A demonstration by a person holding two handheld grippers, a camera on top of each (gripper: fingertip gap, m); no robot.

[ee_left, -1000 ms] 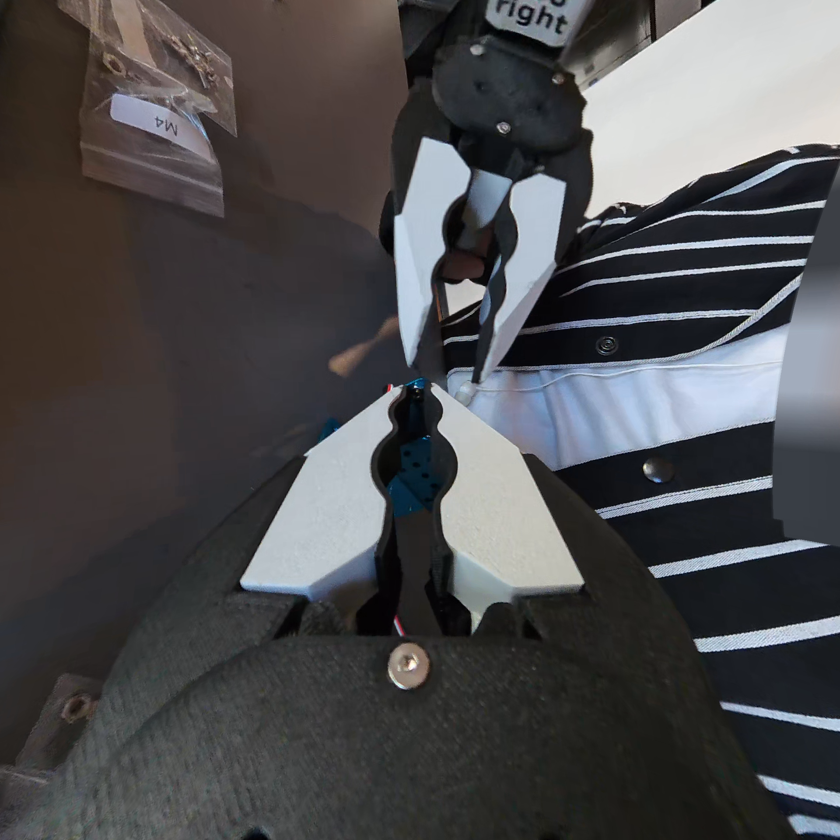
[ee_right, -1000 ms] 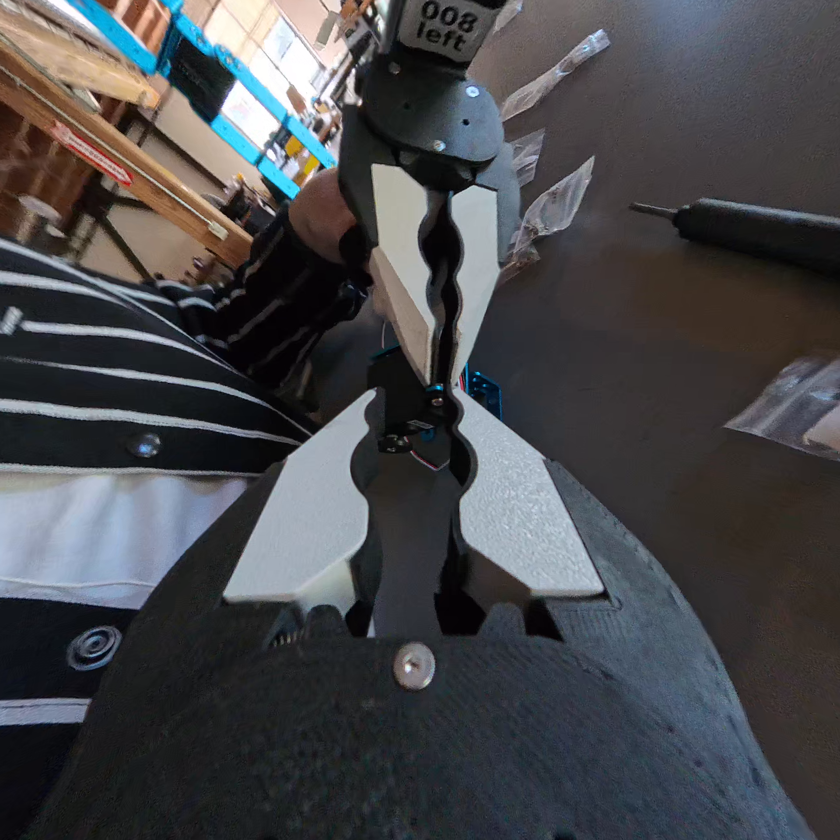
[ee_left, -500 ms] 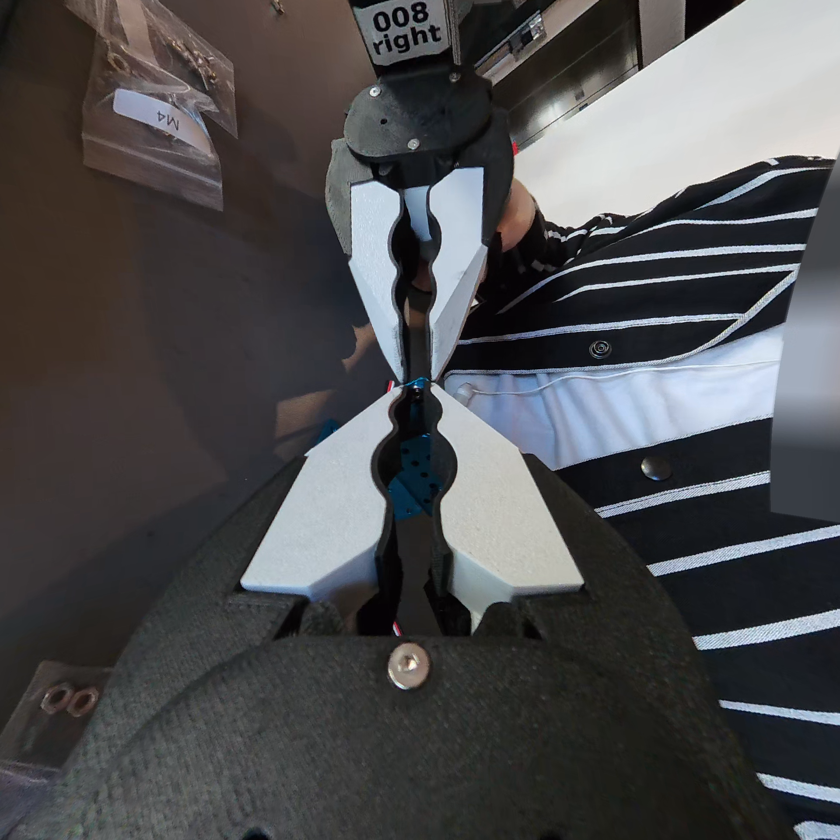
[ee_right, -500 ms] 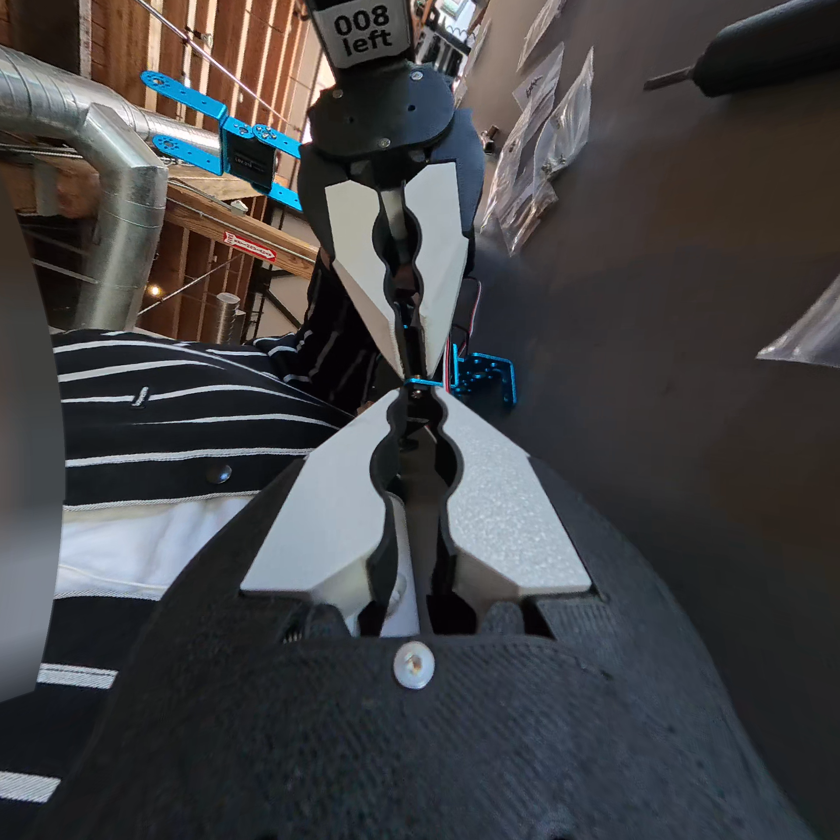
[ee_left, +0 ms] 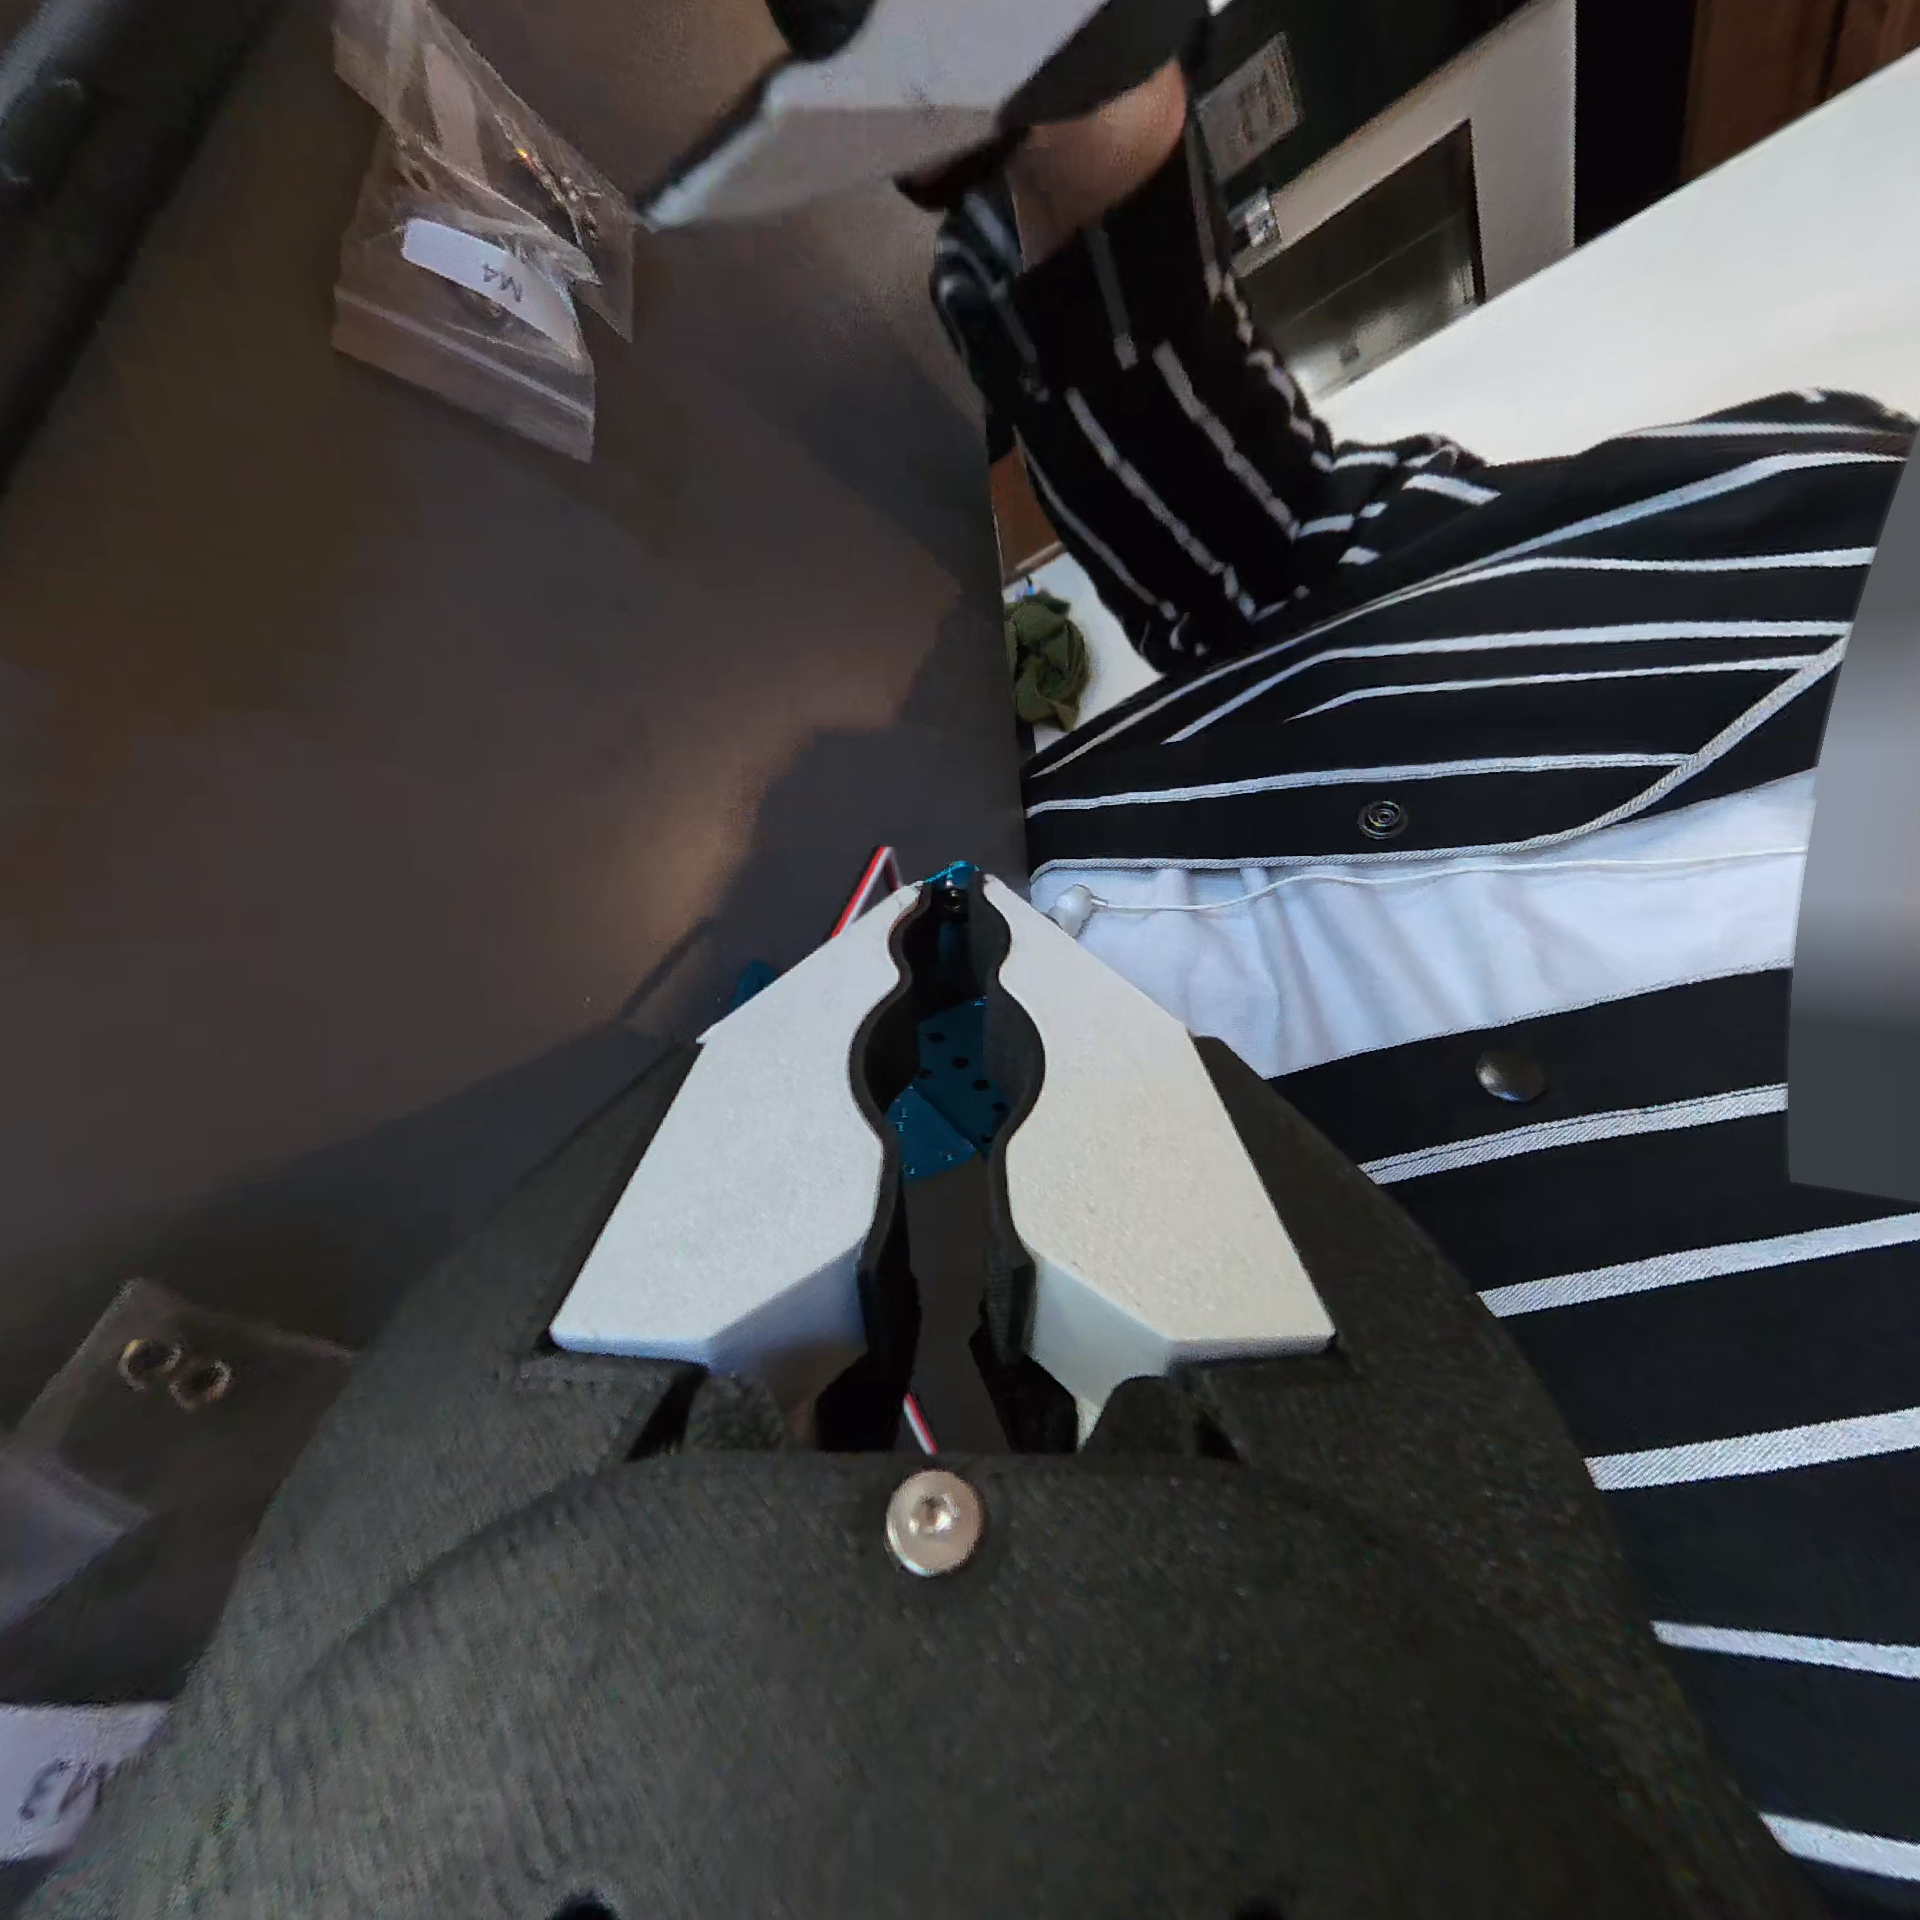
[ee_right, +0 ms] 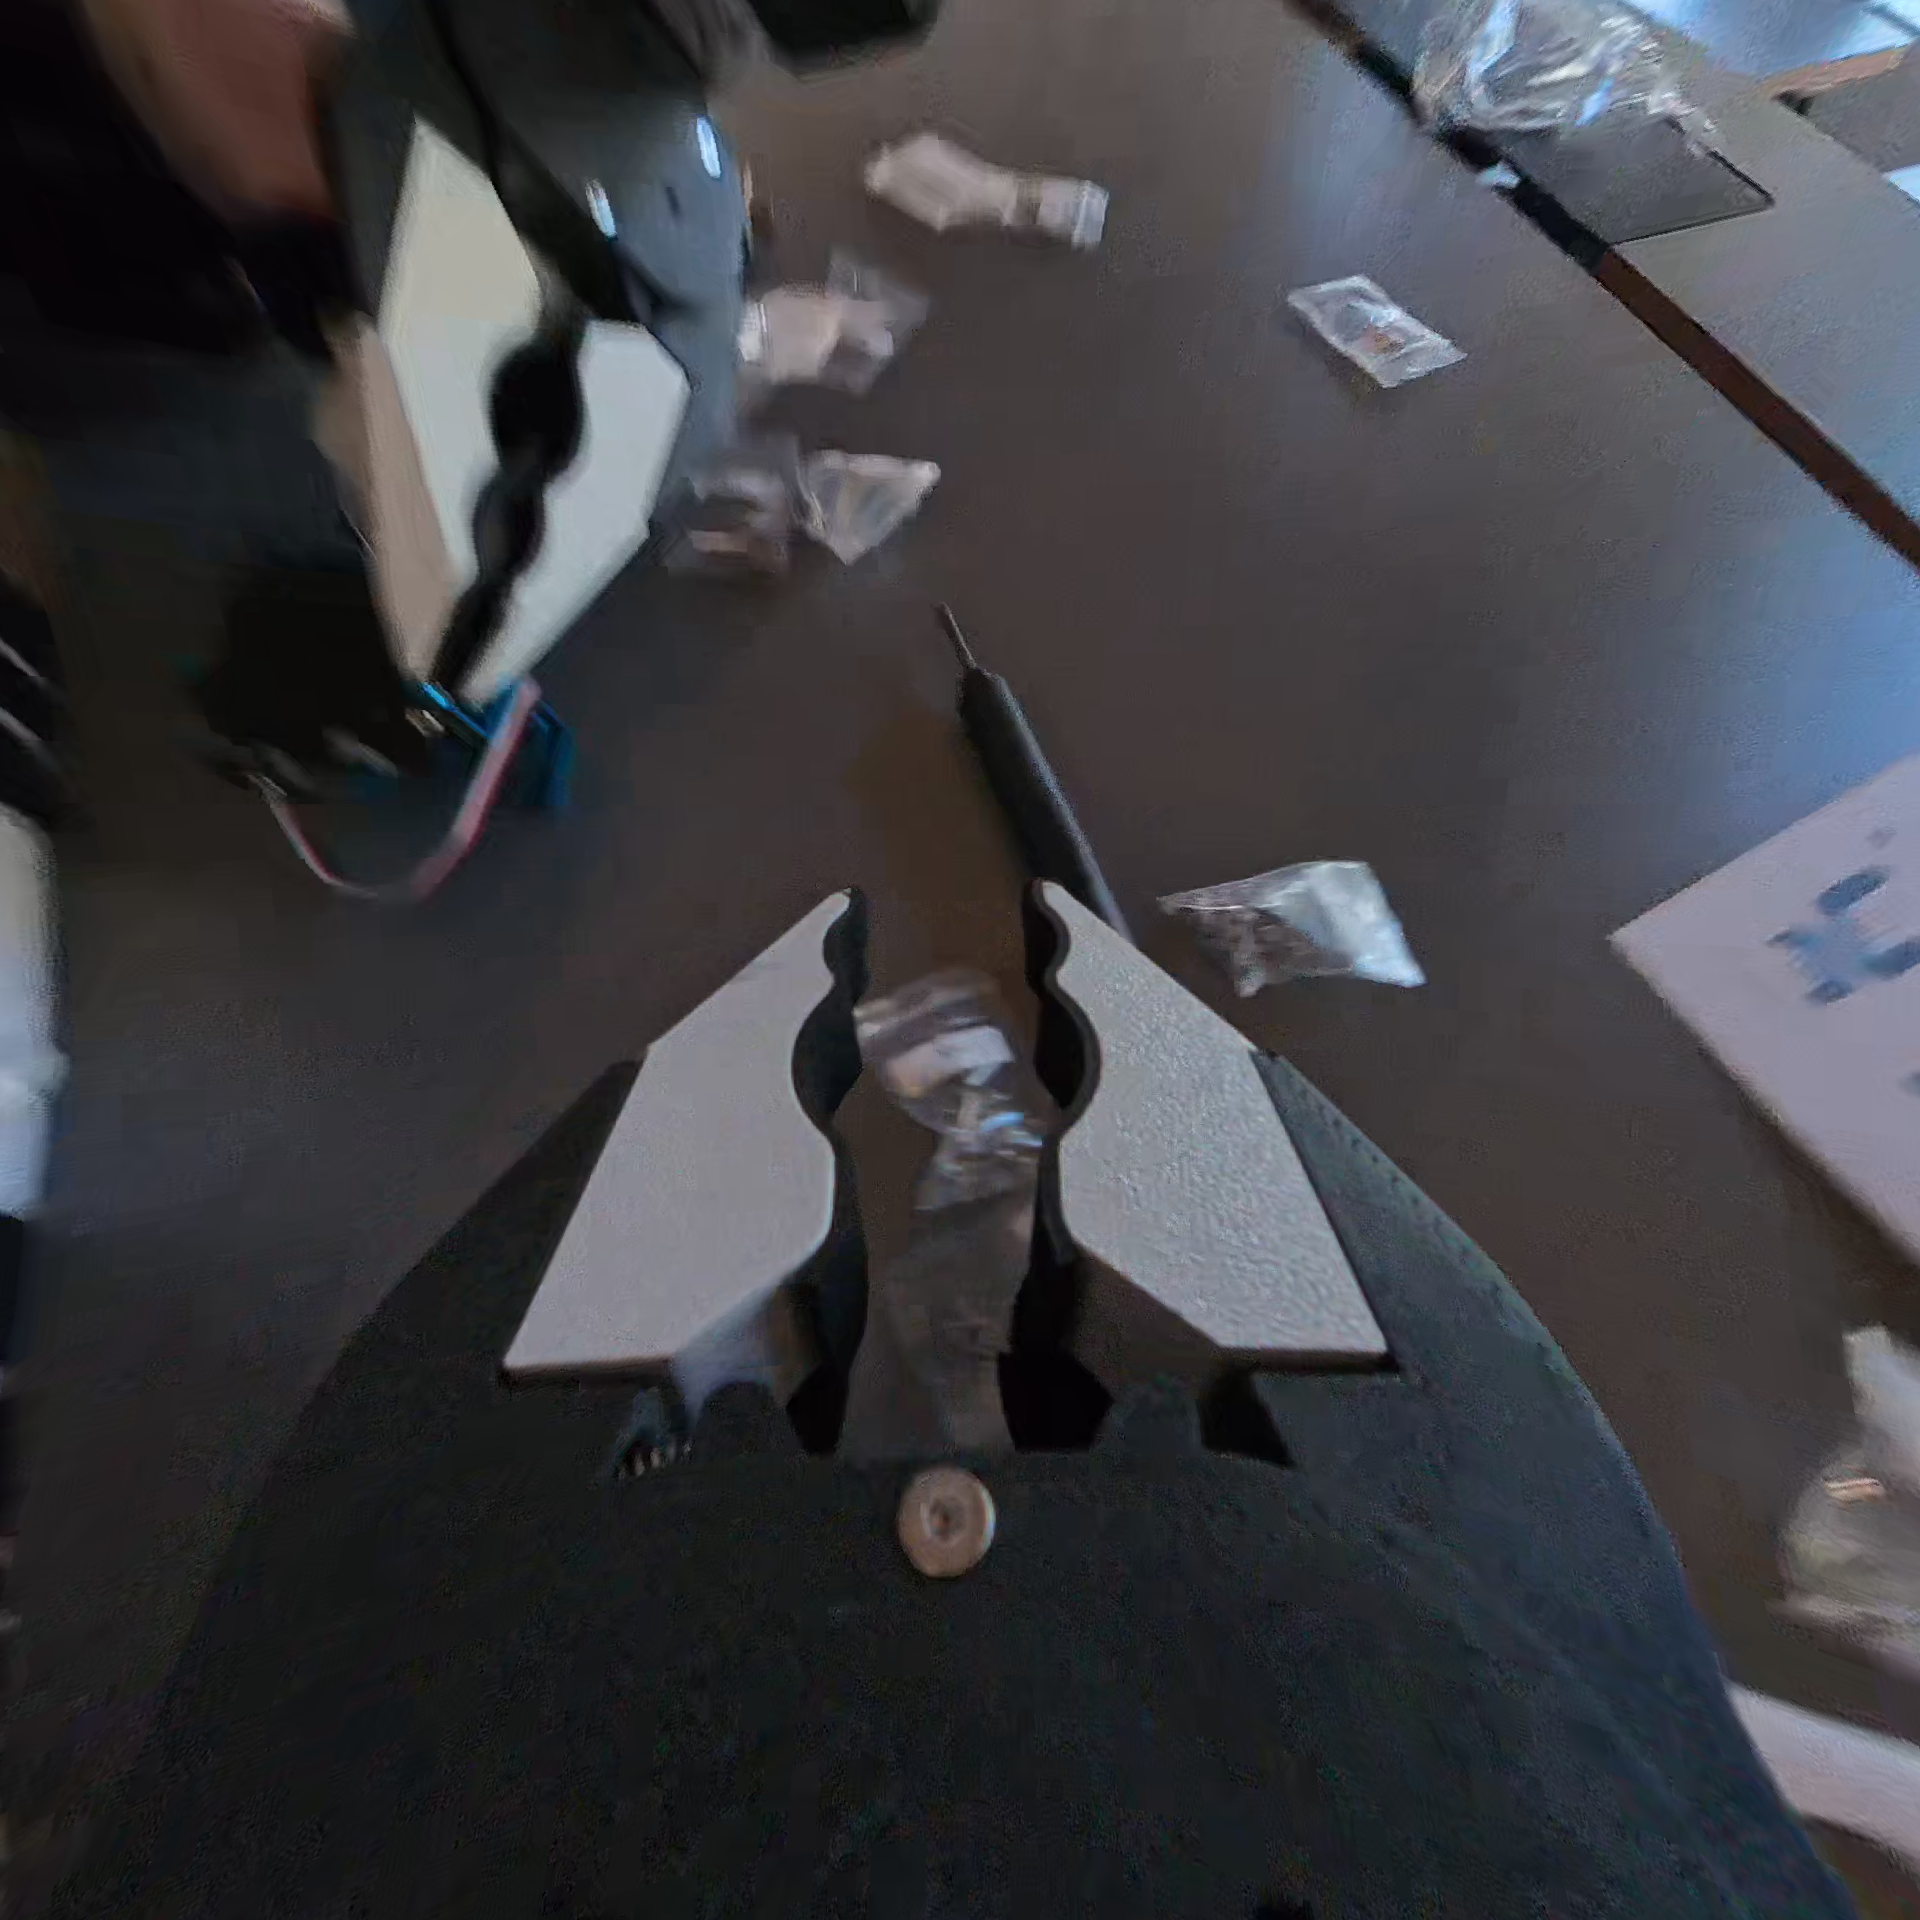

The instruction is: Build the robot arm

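Observation:
My left gripper (ee_left: 956,891) is shut on a blue perforated metal bracket (ee_left: 951,1081) with red, white and black wires (ee_left: 878,878), held above the dark table. In the right wrist view the left gripper (ee_right: 457,681) shows blurred at the upper left with the blue bracket (ee_right: 520,743) and a loop of wire (ee_right: 416,878) under it. My right gripper (ee_right: 945,896) is open and empty above the table, over a clear plastic bag (ee_right: 940,1060). A black screwdriver (ee_right: 1023,764) lies just beyond its tips. The right gripper (ee_left: 831,104) shows blurred at the top of the left wrist view.
Several clear bags of small hardware (ee_right: 1299,920) (ee_right: 1371,327) (ee_left: 468,281) lie over the dark table (ee_right: 1351,623). A white printed sheet (ee_right: 1818,997) lies at the right. The person's striped shirt (ee_left: 1455,675) is close beside the left gripper. The table edge (ee_right: 1756,416) runs at the far right.
My right gripper has opened, left the bracket tip held by the left gripper, and swung away over the table. The left gripper stays shut on the bracket, nearly still.

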